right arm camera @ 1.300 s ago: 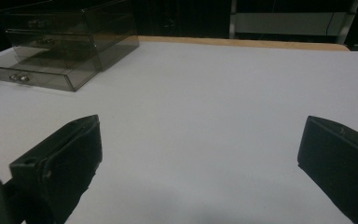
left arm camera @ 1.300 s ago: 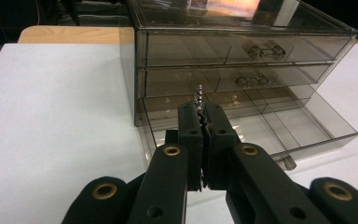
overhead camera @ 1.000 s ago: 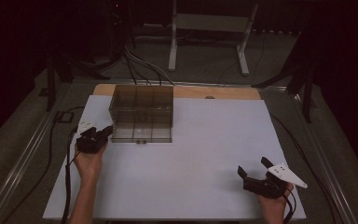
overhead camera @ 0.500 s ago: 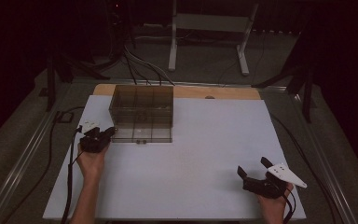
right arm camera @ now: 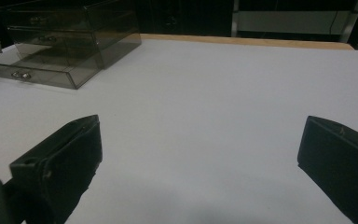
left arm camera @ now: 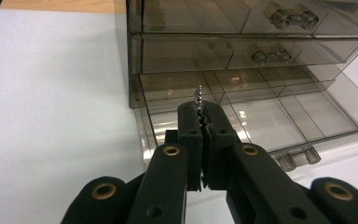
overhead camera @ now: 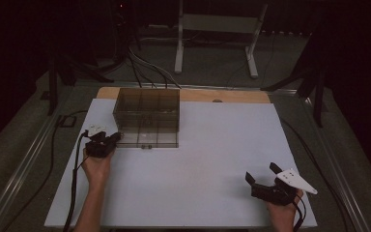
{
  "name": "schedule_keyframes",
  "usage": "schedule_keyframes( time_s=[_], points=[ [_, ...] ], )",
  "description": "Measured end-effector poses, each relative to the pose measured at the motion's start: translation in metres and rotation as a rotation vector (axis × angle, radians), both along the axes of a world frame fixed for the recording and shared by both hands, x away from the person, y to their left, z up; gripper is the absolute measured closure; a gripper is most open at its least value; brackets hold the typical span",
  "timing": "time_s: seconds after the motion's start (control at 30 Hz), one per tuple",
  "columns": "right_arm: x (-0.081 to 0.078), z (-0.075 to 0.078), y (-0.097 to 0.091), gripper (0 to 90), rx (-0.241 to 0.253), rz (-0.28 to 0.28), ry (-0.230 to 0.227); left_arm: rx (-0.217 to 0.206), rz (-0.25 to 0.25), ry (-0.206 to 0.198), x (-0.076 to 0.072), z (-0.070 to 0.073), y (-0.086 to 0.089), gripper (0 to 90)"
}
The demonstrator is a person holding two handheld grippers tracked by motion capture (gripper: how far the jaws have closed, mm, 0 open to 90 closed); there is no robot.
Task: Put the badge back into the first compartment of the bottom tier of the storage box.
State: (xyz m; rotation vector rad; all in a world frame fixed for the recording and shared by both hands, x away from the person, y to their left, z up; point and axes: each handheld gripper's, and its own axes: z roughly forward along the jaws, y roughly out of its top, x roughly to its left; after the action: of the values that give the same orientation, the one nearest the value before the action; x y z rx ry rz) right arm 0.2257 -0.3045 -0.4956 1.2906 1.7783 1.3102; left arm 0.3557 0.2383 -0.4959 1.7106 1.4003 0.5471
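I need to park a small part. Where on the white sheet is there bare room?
Bare: the white sheet between the smoky clear plastic drawer box and the right claw. Crowded: the open bottom drawer, where the left claw pinches a small metal screw.

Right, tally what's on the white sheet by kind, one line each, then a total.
Smoky clear drawer cabinet: 1, three drawers, the bottom one pulled out
Small metal screw-like part: 1, pinched in the left tongs above the open drawer
Hand-held tongs: 2, the left shut on the part, the right tongs open and holding nothing
Total: 4
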Motion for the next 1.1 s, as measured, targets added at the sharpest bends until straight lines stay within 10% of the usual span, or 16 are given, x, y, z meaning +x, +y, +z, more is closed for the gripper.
schedule_keyframes(
  time_s=[0.87, 1.1],
  points=[
    [0.000, 0.000, -0.001, 0.5, 0.001, 0.003, -0.003, 0.007, -0.019, 0.058, 0.009, -0.011, -0.011, 88.2],
    [0.000, 0.000, -0.001, 0.5, 0.002, 0.003, -0.002, -0.012, -0.026, 0.043, 0.010, -0.008, -0.011, 52.0]
  ],
)
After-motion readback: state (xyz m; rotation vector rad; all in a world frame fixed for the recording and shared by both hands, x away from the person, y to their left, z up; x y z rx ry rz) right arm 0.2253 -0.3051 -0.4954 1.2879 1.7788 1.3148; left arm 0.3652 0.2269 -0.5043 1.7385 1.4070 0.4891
